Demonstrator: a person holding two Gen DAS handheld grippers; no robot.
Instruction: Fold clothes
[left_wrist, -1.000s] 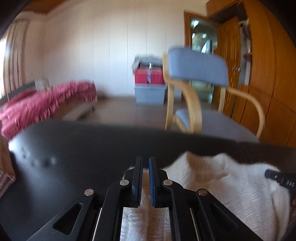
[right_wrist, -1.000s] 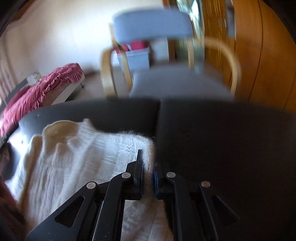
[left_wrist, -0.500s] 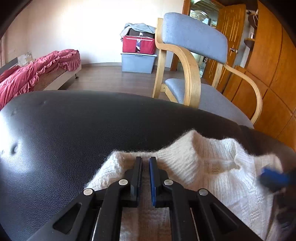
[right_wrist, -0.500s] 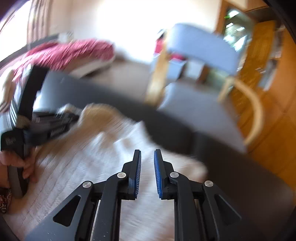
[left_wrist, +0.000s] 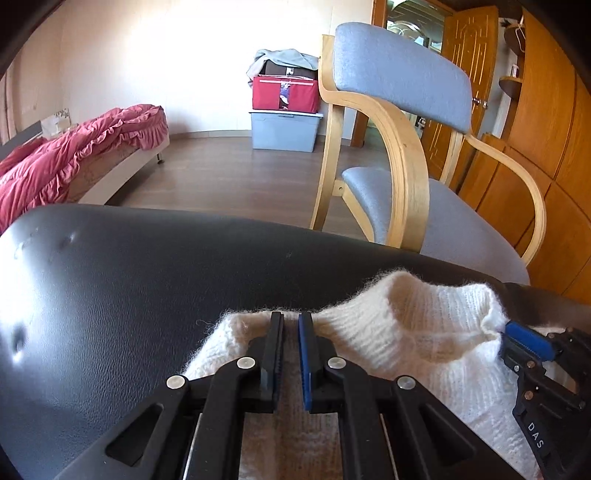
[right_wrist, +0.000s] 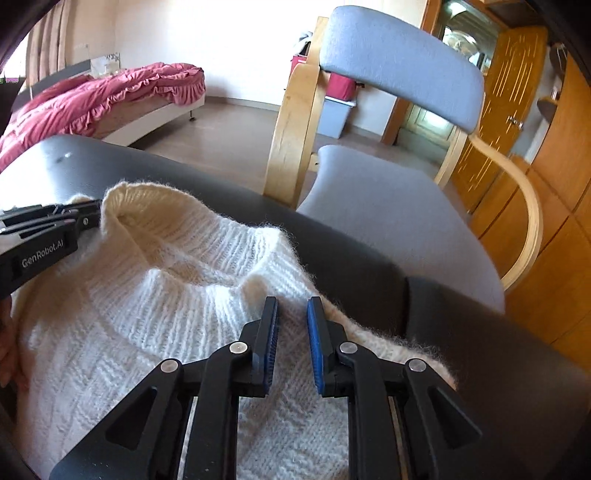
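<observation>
Straight ahead of the jaws sits a grey-cushioned wooden armchair (left_wrist: 402, 155), a red box (left_wrist: 284, 94) stacked on a pale blue bin (left_wrist: 284, 131) beyond, a pink-covered bed (left_wrist: 74, 155) far left, wooden cabinets (left_wrist: 546, 147) right.

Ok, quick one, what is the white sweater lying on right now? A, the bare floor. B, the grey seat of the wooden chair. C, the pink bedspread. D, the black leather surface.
D: in both wrist views the white sweater is spread over the black leather surface, while the chair and the bed stand beyond its far edge.
</observation>
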